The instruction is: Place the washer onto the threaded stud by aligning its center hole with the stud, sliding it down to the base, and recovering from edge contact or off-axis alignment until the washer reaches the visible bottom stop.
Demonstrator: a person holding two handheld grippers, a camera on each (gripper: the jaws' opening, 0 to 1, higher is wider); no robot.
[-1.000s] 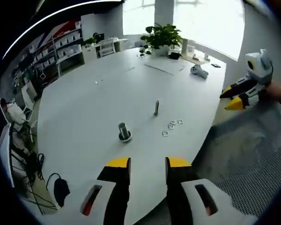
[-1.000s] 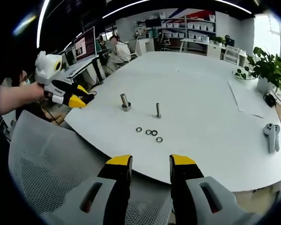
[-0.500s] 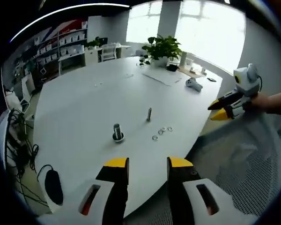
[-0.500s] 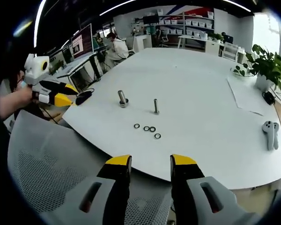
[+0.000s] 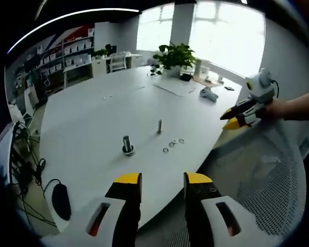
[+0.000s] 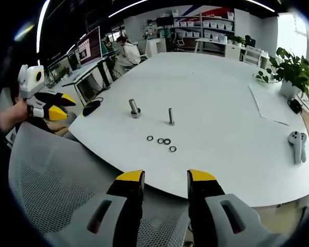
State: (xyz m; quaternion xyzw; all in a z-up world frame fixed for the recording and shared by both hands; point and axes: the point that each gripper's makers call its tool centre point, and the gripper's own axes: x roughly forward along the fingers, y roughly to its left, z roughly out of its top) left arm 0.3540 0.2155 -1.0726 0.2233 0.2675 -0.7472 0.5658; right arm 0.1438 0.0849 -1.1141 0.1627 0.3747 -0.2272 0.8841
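Several metal washers lie in a loose row on the white table; they also show in the left gripper view as washers. Behind them a thin threaded stud stands upright. A thicker bolt on a round base stands beside it. My left gripper is open, held back off the table's edge, and appears again as a gripper at the left. My right gripper is open over a mesh chair, empty, and shows at the right as a gripper.
A grey mesh chair back lies between me and the table. A white controller, a potted plant, papers and a mouse sit around the table. A person sits at a far desk.
Both grippers have drawn back from the table, so the stud and washers look smaller. Each other gripper has drifted outward in the opposite view. The table's things have not moved.
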